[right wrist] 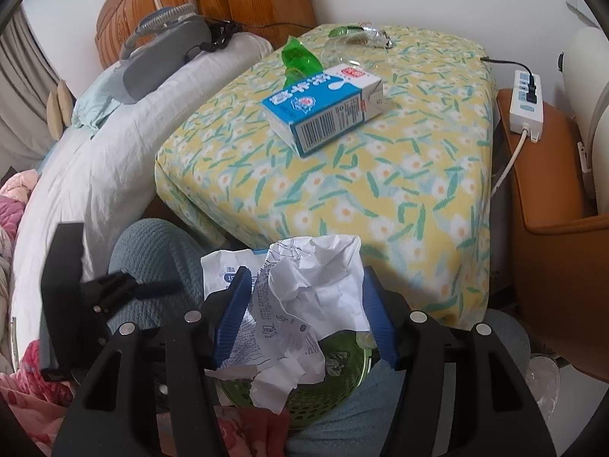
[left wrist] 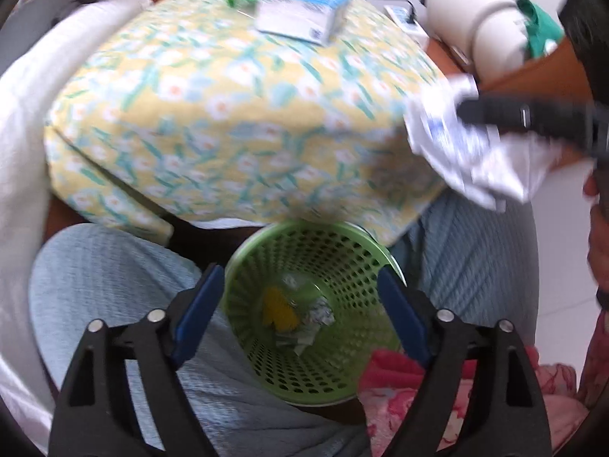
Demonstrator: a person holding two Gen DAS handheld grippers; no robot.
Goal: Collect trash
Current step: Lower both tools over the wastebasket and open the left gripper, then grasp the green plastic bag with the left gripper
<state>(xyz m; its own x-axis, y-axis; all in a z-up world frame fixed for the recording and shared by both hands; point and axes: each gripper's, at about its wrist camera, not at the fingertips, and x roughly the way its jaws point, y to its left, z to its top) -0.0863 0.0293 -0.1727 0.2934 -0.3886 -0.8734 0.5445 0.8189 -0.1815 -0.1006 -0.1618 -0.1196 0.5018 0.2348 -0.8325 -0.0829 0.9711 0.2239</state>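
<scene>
Right gripper (right wrist: pixel 304 316) has its blue-padded jaws clamped on a crumpled white printed paper wrapper (right wrist: pixel 304 285), held just above the round green perforated plastic waste basket (right wrist: pixel 342 373); in the left wrist view the same wrapper (left wrist: pixel 468 152) hangs off the right gripper (left wrist: pixel 464 110) up beside the table edge. Left gripper (left wrist: pixel 300 312) jaws spread wide, nothing between them, hovering over the basket (left wrist: pixel 342 251), which sits between the person's knees in light blue textured trousers (left wrist: pixel 114 285). Inside the basket: a yellow scrap (left wrist: pixel 279 310) and crumpled paper bits (left wrist: pixel 316 320). On the yellow floral tablecloth (right wrist: pixel 380 175) lie a blue and white milk carton (right wrist: pixel 323 114) on its side and a green plastic wrapper (right wrist: pixel 298 57) just behind it, touching or not unclear. White power strip (right wrist: pixel 527 101) on the brown side stand to the right.
</scene>
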